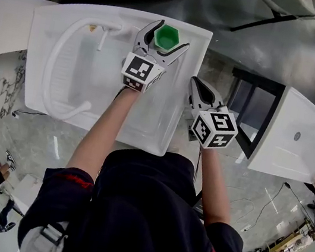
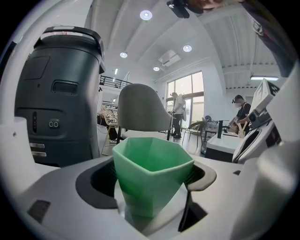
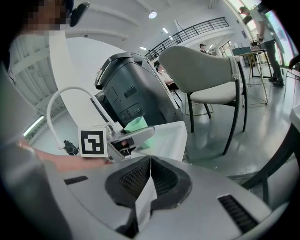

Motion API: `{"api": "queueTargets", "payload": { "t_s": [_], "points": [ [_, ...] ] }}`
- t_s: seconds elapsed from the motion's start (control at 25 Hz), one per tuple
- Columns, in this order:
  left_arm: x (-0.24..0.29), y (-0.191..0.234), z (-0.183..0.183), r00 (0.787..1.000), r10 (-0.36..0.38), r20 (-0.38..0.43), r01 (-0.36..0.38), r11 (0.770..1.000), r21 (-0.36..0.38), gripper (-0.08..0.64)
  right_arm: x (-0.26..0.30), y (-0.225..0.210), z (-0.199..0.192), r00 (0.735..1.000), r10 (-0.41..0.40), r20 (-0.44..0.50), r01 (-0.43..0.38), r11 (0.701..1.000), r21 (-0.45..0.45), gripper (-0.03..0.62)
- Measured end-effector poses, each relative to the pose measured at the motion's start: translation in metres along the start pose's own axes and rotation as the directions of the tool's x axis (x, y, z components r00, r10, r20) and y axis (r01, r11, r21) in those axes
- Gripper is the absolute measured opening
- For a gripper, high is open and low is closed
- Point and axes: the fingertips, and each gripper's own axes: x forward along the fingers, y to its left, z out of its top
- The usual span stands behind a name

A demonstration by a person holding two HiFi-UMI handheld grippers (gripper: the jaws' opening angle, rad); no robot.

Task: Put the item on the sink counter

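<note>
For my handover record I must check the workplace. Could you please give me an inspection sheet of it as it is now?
Surface: white sink counter, bare apart from the cup at its far right corner.
Job's things: green cup stands upright on the counter.
Clutter: nothing seen.
Grippers: left claw open, jaws around the cup, not pressing it; right claw shut, empty, just off the sink's right edge.
Cables: thin cable on the floor; white faucet hose loops at the left.
Surroundings: second white unit at the right; dark machine; grey chair; people far off.
</note>
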Motion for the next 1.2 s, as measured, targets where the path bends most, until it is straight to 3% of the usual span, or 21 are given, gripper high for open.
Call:
{"api": "queueTargets", "payload": {
  "t_s": [0.52,0.84,1.0,1.2],
  "points": [
    [-0.017,-0.004,-0.001,0.999,0.026,-0.037,-0.025,1.0,0.014,0.383,-0.006,0.001,0.008,1.0,0.013,0.014,-0.013,1.0,-0.001,0.034],
    [-0.053,-0.008,-0.01,0.994,0.076,-0.083,-0.082,0.994,-0.068,0.382,-0.017,0.013,0.018,0.999,0.018,0.039,-0.018,1.0,0.004,0.034],
    [-0.074,-0.02,-0.02,0.992,0.061,-0.109,-0.076,0.988,-0.134,0.382,-0.022,0.022,0.022,0.999,0.018,0.049,-0.018,1.0,-0.002,0.034],
    [-0.095,-0.043,-0.026,0.989,0.013,-0.145,-0.03,0.992,-0.12,0.38,-0.027,0.033,0.029,0.997,0.014,0.073,-0.013,1.0,-0.014,0.034]
  ]
}}
